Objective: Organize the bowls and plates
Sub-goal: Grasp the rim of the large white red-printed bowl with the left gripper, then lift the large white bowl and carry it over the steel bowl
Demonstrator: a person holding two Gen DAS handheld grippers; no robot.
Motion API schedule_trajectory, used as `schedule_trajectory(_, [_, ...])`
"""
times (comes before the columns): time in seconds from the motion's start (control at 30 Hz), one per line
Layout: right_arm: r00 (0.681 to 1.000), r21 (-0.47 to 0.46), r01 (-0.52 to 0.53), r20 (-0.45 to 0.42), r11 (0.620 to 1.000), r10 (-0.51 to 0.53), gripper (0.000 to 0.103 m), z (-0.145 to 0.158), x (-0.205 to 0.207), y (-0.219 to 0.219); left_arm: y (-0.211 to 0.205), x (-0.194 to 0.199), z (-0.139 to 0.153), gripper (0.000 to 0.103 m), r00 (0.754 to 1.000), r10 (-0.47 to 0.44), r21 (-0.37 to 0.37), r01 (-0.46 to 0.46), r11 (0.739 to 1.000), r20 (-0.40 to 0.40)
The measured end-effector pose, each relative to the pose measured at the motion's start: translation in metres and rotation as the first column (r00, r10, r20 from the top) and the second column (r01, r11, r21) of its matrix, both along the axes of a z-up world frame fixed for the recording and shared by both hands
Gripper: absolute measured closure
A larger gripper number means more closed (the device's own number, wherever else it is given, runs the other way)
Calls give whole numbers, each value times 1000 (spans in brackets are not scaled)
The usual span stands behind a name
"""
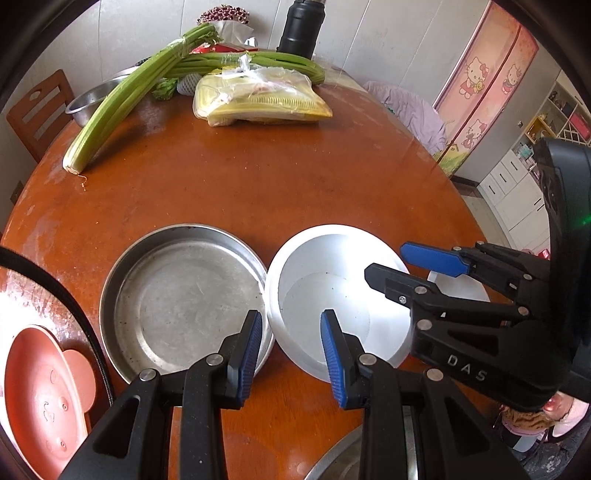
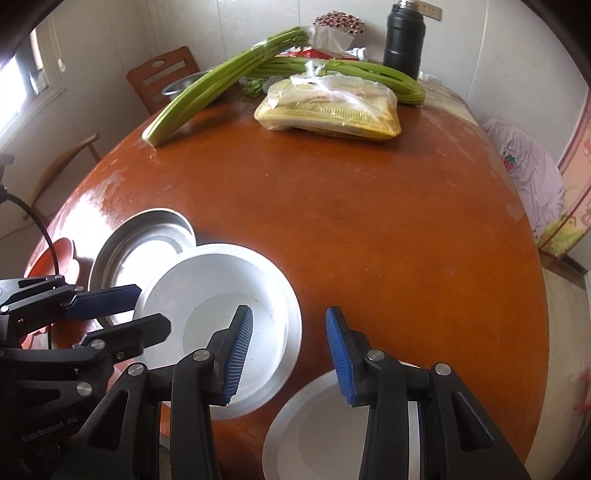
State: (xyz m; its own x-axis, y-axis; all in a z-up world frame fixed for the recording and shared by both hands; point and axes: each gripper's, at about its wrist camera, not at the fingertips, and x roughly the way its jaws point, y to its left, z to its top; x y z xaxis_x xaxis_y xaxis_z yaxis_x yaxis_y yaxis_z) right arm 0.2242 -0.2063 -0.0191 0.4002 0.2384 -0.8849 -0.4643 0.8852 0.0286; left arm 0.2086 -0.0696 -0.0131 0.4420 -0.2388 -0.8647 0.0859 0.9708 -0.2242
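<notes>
A white bowl (image 1: 332, 295) (image 2: 221, 325) rests on the brown round table (image 1: 258, 192), right beside a shallow steel plate (image 1: 184, 295) (image 2: 147, 243). My left gripper (image 1: 291, 350) (image 2: 153, 308) is open and straddles the bowl's left rim, one pad over the steel plate and one inside the bowl. My right gripper (image 2: 290, 350) (image 1: 386, 263) is open astride the opposite rim, one finger inside and one outside. No pad presses on the rim. A white plate (image 2: 314, 424) (image 1: 461, 288) lies just past the right gripper.
A reddish plate with ears (image 1: 44, 387) lies at the table's left edge, and a steel bowl's rim (image 1: 332, 461) shows below. Celery stalks (image 1: 122, 99), a bag of corn (image 1: 258, 99), a black flask (image 1: 299, 29) and a steel basin (image 1: 88, 99) crowd the far side. A wooden chair (image 2: 162, 74) stands behind.
</notes>
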Motion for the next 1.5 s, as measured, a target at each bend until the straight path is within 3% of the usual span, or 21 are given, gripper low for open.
schedule_trajectory(0.2, [1000, -22, -23, -16, 999, 23, 71, -10, 2, 6, -1, 4, -6, 70, 1000, -4, -1, 4, 1000, -5])
schedule_trajectory(0.4, [999, -10, -23, -37, 1000, 22, 72, -15, 4, 8, -4, 6, -12, 76, 1000, -12, -15, 12, 1000, -20])
schedule_trajectory(0.73, [999, -15, -23, -23, 1000, 22, 72, -10, -2, 11, 0, 3, -7, 77, 1000, 7, -28, -7, 1000, 0])
schedule_trajectory(1.5, [995, 71, -44, 98, 997, 36, 72, 56, -53, 10, 3, -48, 50, 77, 989, 24, -5, -24, 1000, 147])
